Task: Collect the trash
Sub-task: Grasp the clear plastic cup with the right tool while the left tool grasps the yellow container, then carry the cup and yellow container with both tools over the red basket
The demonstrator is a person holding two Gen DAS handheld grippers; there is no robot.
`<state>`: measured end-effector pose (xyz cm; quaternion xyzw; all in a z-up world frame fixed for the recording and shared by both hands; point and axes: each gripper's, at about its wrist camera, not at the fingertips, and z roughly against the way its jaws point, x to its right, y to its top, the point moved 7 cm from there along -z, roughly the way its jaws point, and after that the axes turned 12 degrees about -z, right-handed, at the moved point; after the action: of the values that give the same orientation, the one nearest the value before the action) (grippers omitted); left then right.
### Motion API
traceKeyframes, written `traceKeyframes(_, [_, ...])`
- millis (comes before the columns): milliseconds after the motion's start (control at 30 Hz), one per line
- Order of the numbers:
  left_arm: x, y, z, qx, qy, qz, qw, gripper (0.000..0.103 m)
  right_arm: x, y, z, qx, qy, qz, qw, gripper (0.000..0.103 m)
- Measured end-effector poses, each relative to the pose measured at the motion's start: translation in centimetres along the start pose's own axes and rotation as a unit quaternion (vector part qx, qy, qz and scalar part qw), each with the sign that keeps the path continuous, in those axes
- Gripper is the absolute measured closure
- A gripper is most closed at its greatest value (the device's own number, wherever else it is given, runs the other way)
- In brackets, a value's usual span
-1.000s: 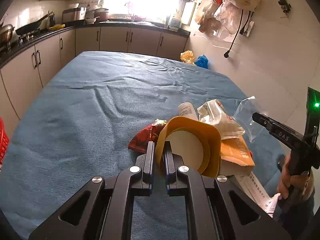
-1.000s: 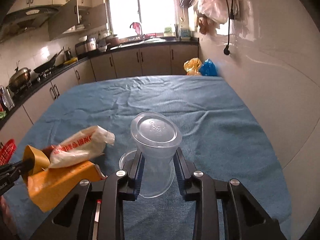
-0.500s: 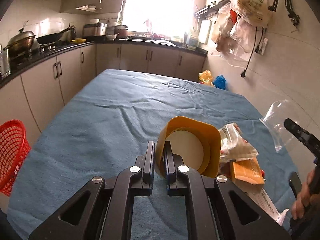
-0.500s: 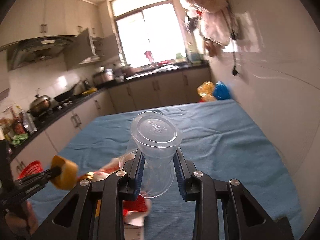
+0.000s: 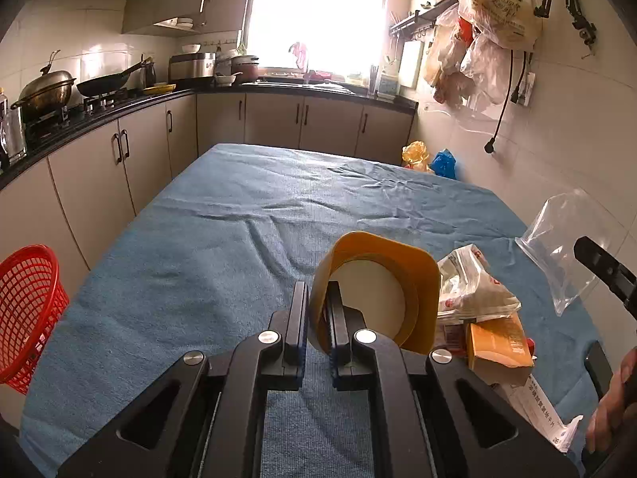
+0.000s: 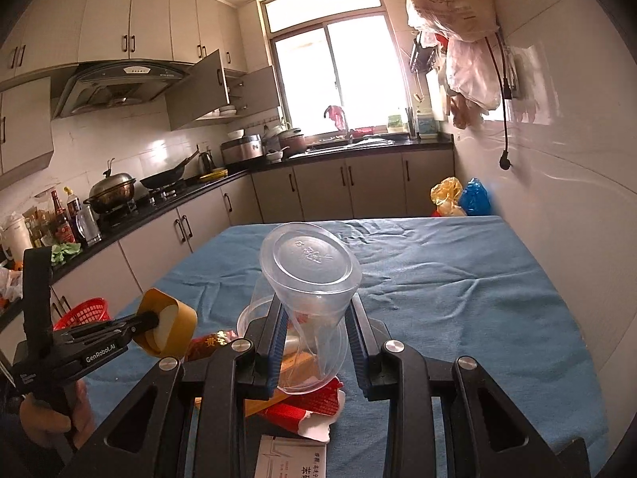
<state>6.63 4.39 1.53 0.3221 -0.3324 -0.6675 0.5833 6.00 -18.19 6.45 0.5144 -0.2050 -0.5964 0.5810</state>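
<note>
While one red basket (image 5: pixel 28 310) waits, left claw (image 5: pixel 317 320) pinches one yellow cup (image 5: pixel 382 290); right claw (image 6: pixel 314 342) squeezes one clear cup (image 6: pixel 310 279).

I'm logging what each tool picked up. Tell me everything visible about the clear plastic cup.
The clear plastic cup is thin, transparent and empty, with a round embossed base facing the camera. It is tipped on its side, its wall squeezed inward between the fingers of the right tool, and held above the blue tablecloth and the litter below.

Left gripper (image 5: pixel 317 318) clamped on rim of squashed yellow paper cup (image 5: pixel 378 290), above blue cloth-covered tabletop (image 5: pixel 223 247); crumpled wrappers (image 5: pixel 473 290) right, red mesh basket (image 5: pixel 28 310) left.
</note>
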Motion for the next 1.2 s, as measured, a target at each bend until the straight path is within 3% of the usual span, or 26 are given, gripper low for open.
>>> traceKeyframes(800, [-0.3,-0.3,1.5,-0.004,0.025,-0.011,0.9996,0.095,-0.9,-0.3,0.6,-0.014,0.012,-0.009,1.0,0.071])
traceKeyframes(1200, [-2.4,-1.7,6.1,0.002,0.045,0.0,0.999,0.095,-6.4,-2.2,4.0,-0.025,0.046,0.006,0.999,0.071])
